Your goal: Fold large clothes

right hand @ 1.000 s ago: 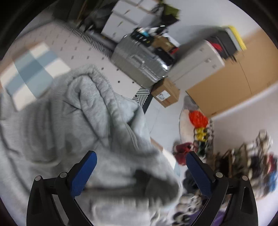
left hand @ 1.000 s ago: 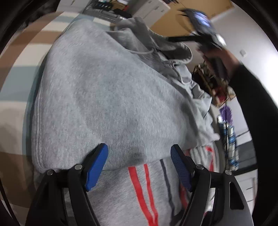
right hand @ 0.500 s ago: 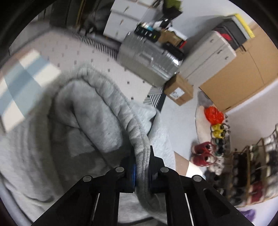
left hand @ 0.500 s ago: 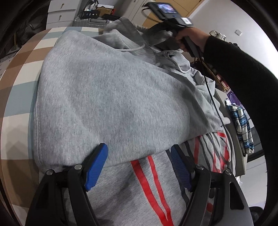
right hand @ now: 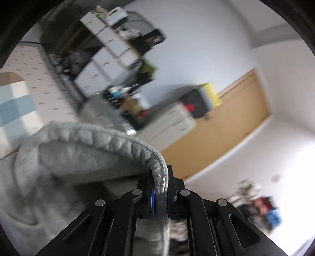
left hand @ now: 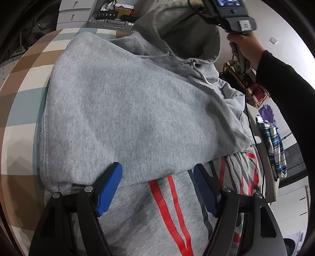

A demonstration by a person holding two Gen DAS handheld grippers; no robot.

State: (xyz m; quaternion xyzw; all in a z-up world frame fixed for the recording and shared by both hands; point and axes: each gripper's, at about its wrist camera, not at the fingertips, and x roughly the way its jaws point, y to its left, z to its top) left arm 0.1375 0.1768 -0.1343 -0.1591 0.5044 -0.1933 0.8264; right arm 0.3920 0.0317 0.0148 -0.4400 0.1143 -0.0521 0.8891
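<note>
A large grey hoodie [left hand: 126,110] lies folded over on a checked surface [left hand: 21,98], its red and dark stripe print [left hand: 171,208] showing at the near end. My left gripper [left hand: 157,189] is open, its blue fingers low over the folded edge, holding nothing. My right gripper [right hand: 160,198] is shut on the ribbed rim of the hoodie's hood [right hand: 122,141] and holds it raised. In the left wrist view the right gripper [left hand: 226,13] lifts the hood [left hand: 189,37] at the far end.
A silver suitcase [left hand: 112,24] and white drawers [left hand: 72,13] stand beyond the surface. A plaid cloth [left hand: 273,141] hangs at the right. In the right wrist view, drawers [right hand: 110,51] and a wooden door [right hand: 226,126] fill the background.
My right gripper closed on the hood's rim and has lifted it upward; the view now tilts toward the wall. My left gripper has stayed open over the folded edge.
</note>
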